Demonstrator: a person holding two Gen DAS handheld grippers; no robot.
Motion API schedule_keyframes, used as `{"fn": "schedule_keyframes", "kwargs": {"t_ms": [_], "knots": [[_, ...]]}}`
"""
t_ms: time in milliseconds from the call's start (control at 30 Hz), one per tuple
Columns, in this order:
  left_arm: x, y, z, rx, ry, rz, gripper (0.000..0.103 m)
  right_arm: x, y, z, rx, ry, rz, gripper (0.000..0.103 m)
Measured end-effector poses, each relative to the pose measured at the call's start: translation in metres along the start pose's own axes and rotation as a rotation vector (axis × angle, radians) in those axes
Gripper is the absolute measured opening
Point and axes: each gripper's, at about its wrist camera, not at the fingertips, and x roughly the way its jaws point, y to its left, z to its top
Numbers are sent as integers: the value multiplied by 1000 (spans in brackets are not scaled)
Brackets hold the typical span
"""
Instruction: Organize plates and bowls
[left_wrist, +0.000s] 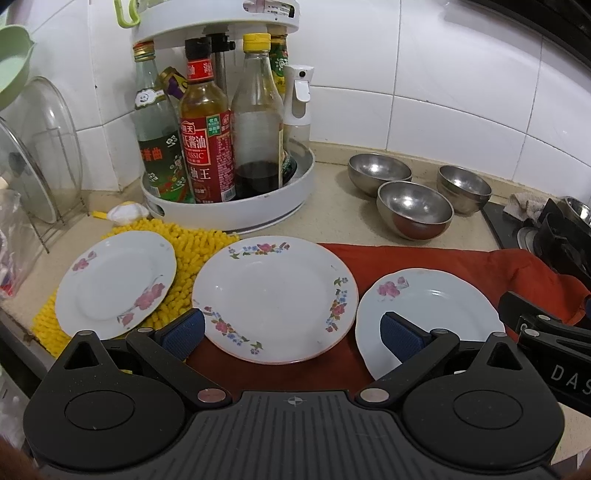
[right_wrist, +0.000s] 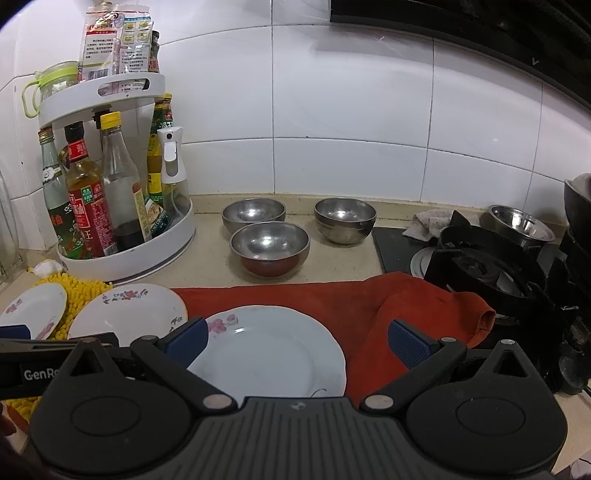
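Three flowered white plates lie in a row on the counter: a small left plate (left_wrist: 114, 282) on a yellow mat, a large middle plate (left_wrist: 275, 295) and a small right plate (left_wrist: 428, 317) on a red cloth (left_wrist: 461, 262). Three steel bowls (left_wrist: 413, 210) stand behind them. My left gripper (left_wrist: 293, 332) is open and empty, just in front of the middle plate. My right gripper (right_wrist: 297, 341) is open and empty, over the right plate (right_wrist: 269, 350). The bowls (right_wrist: 269, 243) also show in the right wrist view.
A white two-tier turntable rack (left_wrist: 229, 210) with sauce bottles stands at the back left. A glass lid in a wire rack (left_wrist: 40, 147) is at far left. A black gas stove (right_wrist: 491, 266) with a steel bowl (right_wrist: 521, 225) and a rag is at right.
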Motion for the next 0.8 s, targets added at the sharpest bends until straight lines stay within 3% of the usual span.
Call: {"fn": "schedule_keyframes", "kwargs": {"t_ms": [800], "knots": [[-2, 1, -5, 43, -4, -1, 101, -7, 2, -6, 28, 10, -17, 100]]}}
